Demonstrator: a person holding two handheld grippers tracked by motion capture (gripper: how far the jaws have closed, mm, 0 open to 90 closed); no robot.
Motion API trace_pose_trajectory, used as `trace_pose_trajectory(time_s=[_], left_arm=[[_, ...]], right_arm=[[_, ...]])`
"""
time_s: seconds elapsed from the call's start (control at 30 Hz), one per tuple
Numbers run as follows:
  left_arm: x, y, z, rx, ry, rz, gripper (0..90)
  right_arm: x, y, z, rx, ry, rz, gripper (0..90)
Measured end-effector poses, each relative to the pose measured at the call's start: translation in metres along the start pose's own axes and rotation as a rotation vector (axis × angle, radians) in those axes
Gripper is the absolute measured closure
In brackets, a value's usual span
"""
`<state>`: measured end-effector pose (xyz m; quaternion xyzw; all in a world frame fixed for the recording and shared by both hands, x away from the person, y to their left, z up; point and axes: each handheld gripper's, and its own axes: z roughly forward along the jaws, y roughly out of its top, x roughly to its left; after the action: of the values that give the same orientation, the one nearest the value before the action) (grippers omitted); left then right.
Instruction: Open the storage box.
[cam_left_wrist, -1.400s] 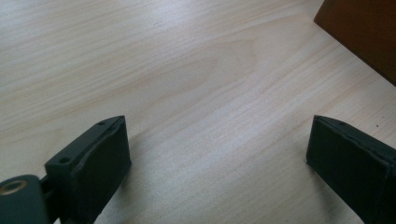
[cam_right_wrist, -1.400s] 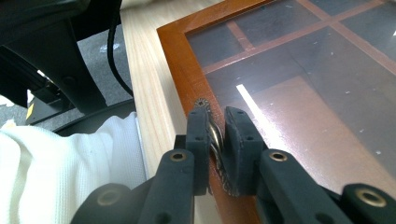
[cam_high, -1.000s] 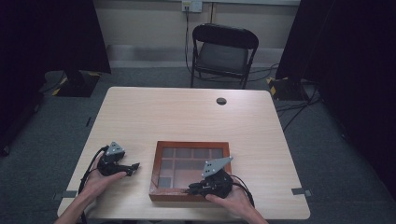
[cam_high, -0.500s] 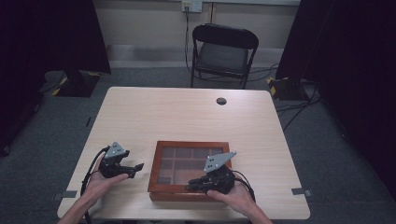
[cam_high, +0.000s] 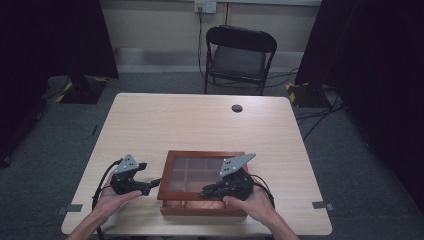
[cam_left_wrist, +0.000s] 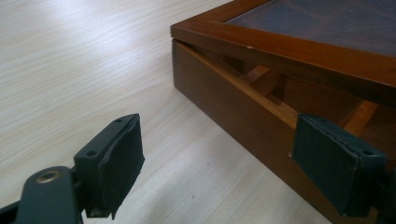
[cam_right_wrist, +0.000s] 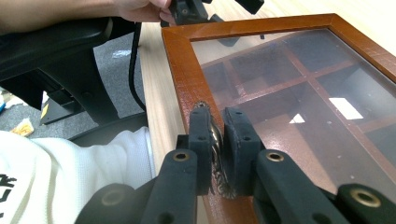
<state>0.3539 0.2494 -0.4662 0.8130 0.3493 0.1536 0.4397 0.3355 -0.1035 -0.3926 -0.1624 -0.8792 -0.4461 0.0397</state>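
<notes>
Wooden box (cam_high: 202, 182) with a glass lid (cam_right_wrist: 299, 107) sat at the table's (cam_high: 200, 120) near edge, lid slightly raised. Right gripper (cam_right_wrist: 217, 140) was clenched on the lid's metal clasp (cam_right_wrist: 215, 140). Left gripper (cam_left_wrist: 215, 163) was released, jaws spread beside the box's left side.

White sleeve (cam_right_wrist: 70, 186): part of a black print at the bottom left edge, cut off, too little to read.
Wooden box (cam_right_wrist: 187, 84): no words or numbers.
Desk (cam_high: 200, 125): no words or numbers.

Reddish wooden compartment box (cam_high: 202, 181) with glass-paned lid (cam_right_wrist: 299, 102) slightly ajar, near the table's (cam_high: 200, 120) front edge.
</notes>
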Motion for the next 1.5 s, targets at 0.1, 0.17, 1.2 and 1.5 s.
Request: trace_pose_trajectory(time_s=[0.1,0.17,1.2,1.5], left_arm=[[-0.003,0.001,0.000,-0.013,-0.008,0.012,15.9],[-0.006,0.002,0.000,-0.023,-0.012,0.015,15.9],[-0.022,0.020,-0.003,-0.091,-0.043,0.078,18.7],[-0.031,0.032,-0.002,-0.133,-0.075,0.073,20.9]], right_arm=[[0.000,0.002,-0.001,0.004,-0.004,0.002,82.4],[0.000,0.003,-0.002,0.001,-0.006,0.001,82.4],[-0.010,-0.022,-0.044,-0.118,-0.136,0.114,32.1],[-0.014,-0.031,-0.061,-0.155,-0.178,0.141,24.3]])
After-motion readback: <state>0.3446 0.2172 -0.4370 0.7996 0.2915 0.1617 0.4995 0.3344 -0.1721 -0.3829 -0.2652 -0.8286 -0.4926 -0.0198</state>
